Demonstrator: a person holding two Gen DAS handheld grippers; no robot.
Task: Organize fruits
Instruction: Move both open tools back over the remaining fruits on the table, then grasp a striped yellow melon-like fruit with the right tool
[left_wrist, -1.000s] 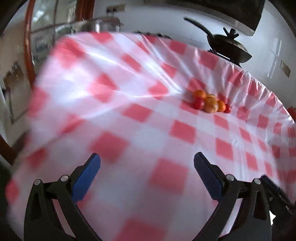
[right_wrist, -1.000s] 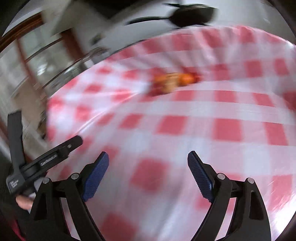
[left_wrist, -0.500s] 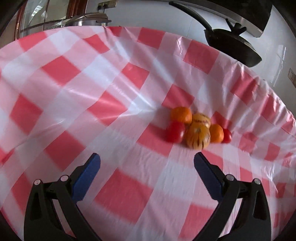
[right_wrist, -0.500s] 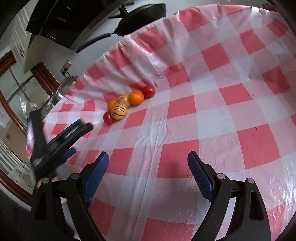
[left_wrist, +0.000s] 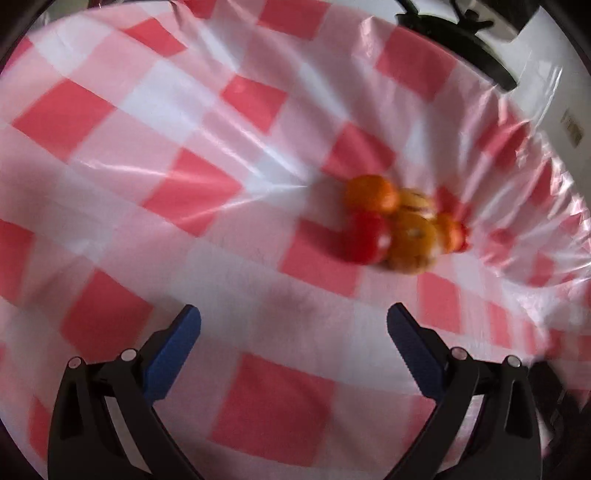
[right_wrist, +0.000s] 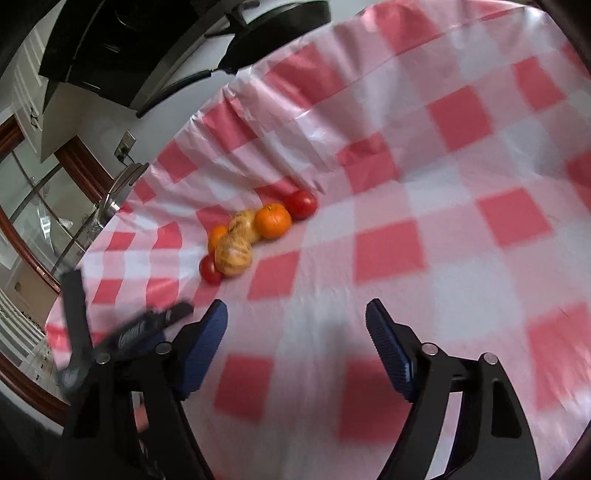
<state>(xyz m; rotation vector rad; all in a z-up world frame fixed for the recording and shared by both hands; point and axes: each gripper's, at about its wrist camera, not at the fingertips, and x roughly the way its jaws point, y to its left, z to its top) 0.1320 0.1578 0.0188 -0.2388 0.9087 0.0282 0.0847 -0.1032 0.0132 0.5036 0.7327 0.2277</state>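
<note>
A small cluster of fruit lies on the red-and-white checked tablecloth (left_wrist: 192, 192): an orange (left_wrist: 371, 194), a red tomato (left_wrist: 367, 238), a striped yellow fruit (left_wrist: 412, 240) and more behind. In the right wrist view the same cluster shows an orange (right_wrist: 272, 220), a striped yellow fruit (right_wrist: 233, 253), a tomato (right_wrist: 302, 204) and a second tomato (right_wrist: 210, 270). My left gripper (left_wrist: 293, 323) stands open short of the fruit, nothing between its fingers. My right gripper (right_wrist: 296, 314) has its jaws closing with only cloth between them, the fruit ahead to its left. The left gripper (right_wrist: 125, 332) appears blurred there.
A black pan (left_wrist: 465, 40) sits beyond the table's far edge, seen also as a pan (right_wrist: 273, 29) in the right wrist view. A metal pot (right_wrist: 118, 188) stands past the table's left edge by a window. The cloth is wrinkled near the fruit.
Both grippers have moved closer to the fruit cluster, which now looks larger in both views. The right gripper's blue pads stand nearer together than before.
</note>
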